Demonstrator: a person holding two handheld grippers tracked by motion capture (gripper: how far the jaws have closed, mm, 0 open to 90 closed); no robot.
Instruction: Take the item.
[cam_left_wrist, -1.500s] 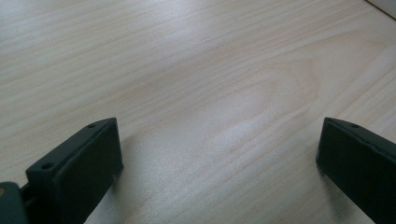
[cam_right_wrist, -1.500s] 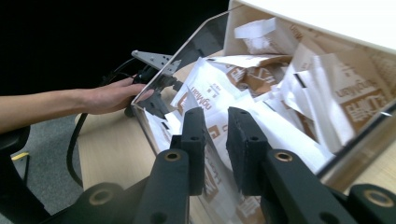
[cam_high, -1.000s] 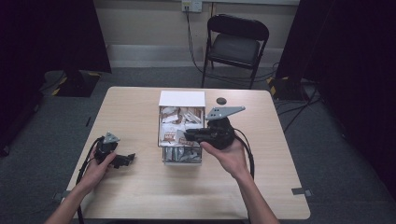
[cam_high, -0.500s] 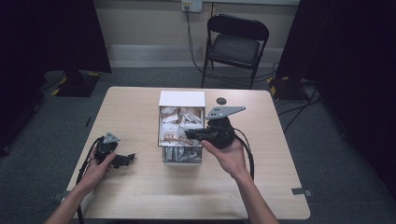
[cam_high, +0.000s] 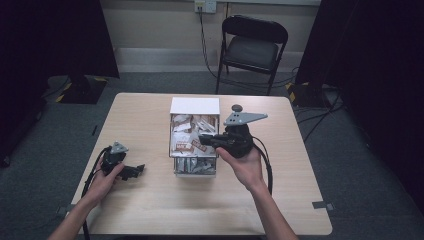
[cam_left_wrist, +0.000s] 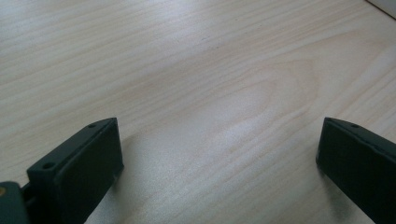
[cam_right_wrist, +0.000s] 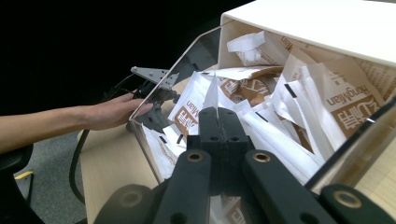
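Right gripper (cam_right_wrist: 218, 116) jaws have just closed, pinching a sachet (cam_right_wrist: 211, 95) inside the box (cam_high: 194, 106); left gripper (cam_left_wrist: 219, 154) rests released on the table (cam_left_wrist: 187, 70).

Setting: lab or studio recording space. Evidence: black curtains (cam_high: 60, 35) at both sides, grey carpet (cam_high: 45, 150), one bare wooden table (cam_high: 150, 210) in the middle, folding chair (cam_high: 252, 42) against the wall, wall socket (cam_high: 205, 5) with cables (cam_high: 320, 107) trailing over the floor, yellow-black tape (cam_high: 295, 89) on stand feet.
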